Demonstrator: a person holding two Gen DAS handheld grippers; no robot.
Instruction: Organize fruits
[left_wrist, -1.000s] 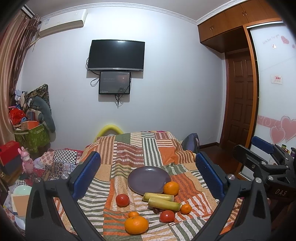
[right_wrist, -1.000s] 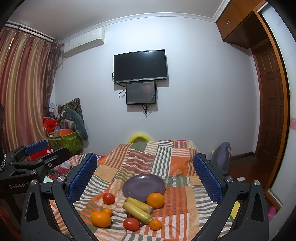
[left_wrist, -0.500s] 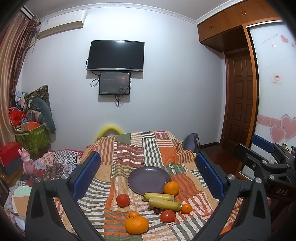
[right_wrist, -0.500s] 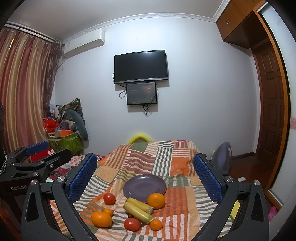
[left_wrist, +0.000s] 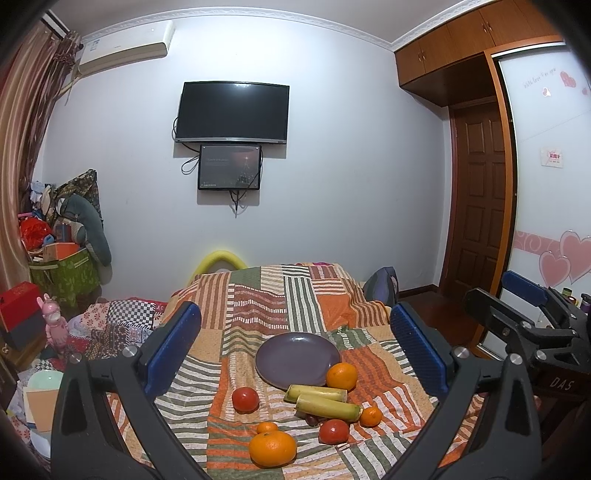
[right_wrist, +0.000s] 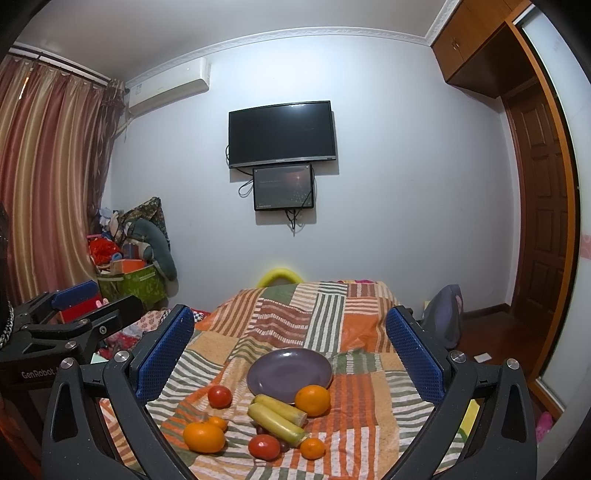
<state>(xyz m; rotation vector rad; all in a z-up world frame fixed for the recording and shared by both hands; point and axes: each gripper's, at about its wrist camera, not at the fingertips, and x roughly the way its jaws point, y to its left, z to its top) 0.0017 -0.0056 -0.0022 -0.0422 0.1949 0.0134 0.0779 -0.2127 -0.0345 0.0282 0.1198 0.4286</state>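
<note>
Almost nothing has changed over the last second: both views sit a touch differently, but no fruit has shifted and neither tool has dropped toward the bed. The task therefore looks to be at its very start, with every piece yet to be picked up.

Nearest, the left gripper (left_wrist: 295, 347) and the right gripper (right_wrist: 290, 345) hover side by side above the patchwork blanket (left_wrist: 291, 299), each with jaws spread wide and nothing between them. Just beyond lies the fruit: a large orange (left_wrist: 272, 448) with a small mandarin (left_wrist: 267, 427) touching it, a tomato (left_wrist: 334, 431), another small mandarin (left_wrist: 370, 416), two pale green-yellow stalks (left_wrist: 328, 407) lying side by side, a second tomato (left_wrist: 245, 400) off to the left, and a second large orange (left_wrist: 341, 376) at the plate's edge. Farther back the purple plate (left_wrist: 295, 356) lies empty, the likely destination. On the far wall hangs a dark television (left_wrist: 232, 112).
</note>
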